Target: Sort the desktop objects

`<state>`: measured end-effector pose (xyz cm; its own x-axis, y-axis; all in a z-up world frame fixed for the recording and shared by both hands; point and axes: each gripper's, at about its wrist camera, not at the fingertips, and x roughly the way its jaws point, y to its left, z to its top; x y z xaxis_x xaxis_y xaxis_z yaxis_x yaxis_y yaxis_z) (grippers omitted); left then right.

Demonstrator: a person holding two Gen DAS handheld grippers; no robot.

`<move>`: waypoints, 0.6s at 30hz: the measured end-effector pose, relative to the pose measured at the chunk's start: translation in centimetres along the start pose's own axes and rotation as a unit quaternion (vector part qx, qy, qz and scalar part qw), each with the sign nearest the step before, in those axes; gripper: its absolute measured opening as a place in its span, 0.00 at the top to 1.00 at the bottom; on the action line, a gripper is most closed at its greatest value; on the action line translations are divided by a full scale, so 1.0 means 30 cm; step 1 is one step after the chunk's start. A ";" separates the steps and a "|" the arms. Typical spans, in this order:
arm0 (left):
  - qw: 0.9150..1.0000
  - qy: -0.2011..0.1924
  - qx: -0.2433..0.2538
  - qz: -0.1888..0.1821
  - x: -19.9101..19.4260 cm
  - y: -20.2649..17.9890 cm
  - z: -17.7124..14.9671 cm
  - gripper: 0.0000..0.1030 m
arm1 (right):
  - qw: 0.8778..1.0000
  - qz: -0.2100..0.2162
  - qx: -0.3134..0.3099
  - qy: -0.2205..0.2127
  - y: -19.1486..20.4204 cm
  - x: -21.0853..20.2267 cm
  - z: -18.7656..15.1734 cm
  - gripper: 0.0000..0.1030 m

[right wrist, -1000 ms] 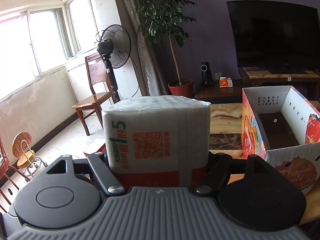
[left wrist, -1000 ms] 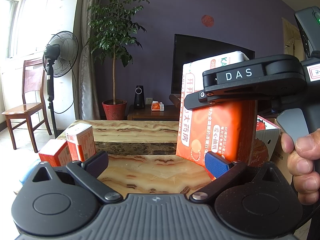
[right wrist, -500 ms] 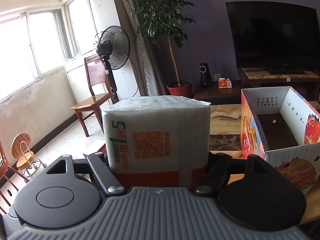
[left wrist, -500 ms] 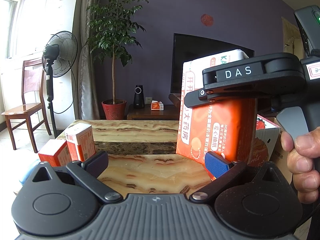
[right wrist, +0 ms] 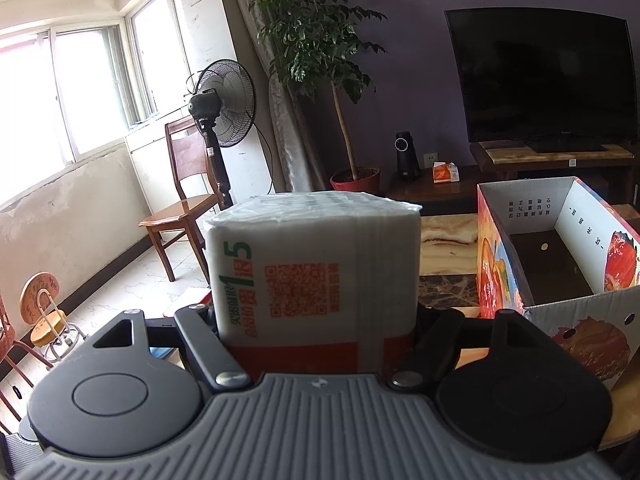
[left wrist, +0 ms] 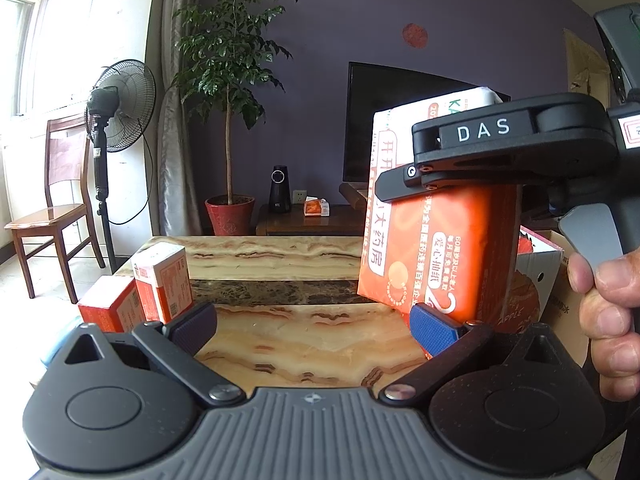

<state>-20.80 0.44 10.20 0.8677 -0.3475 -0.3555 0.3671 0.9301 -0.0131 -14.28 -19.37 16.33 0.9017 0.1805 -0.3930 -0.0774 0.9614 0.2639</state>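
- Presently, we held the tissue pack (right wrist: 316,280) in the right gripper (right wrist: 316,320), jaws closed against its two sides; it was upright and clear of the tabletop (left wrist: 304,340).
- We noted the open cardboard box (right wrist: 560,308) near the tabletop's right edge, just beside the pack, its floor bare where visible.
- We found the left gripper (left wrist: 312,328) spread wide and holding nothing, low over the near edge.
- We recorded two small orange boxes (left wrist: 160,284) at the left edge, unsorted.
- We judged the step in hand to be carrying the pack into the box. To do it well: lift above the near wall, keep the pack level, lower until it rests, then release.
- We advised keeping the left gripper out of the path.
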 end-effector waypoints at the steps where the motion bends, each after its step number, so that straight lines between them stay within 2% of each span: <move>1: 1.000 0.000 0.000 0.000 0.000 0.000 0.000 0.01 | 1.000 0.000 0.000 0.000 0.001 0.000 0.000 0.25; 18: 1.000 0.018 0.005 0.006 0.017 -0.005 -0.001 0.01 | 1.000 -0.001 -0.005 0.000 0.015 -0.006 -0.007 0.25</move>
<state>-20.42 0.11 9.99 0.8593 -0.3320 -0.3891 0.3605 0.9328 0.0002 -14.56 -18.92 16.32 0.9022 0.1780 -0.3929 -0.0796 0.9640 0.2539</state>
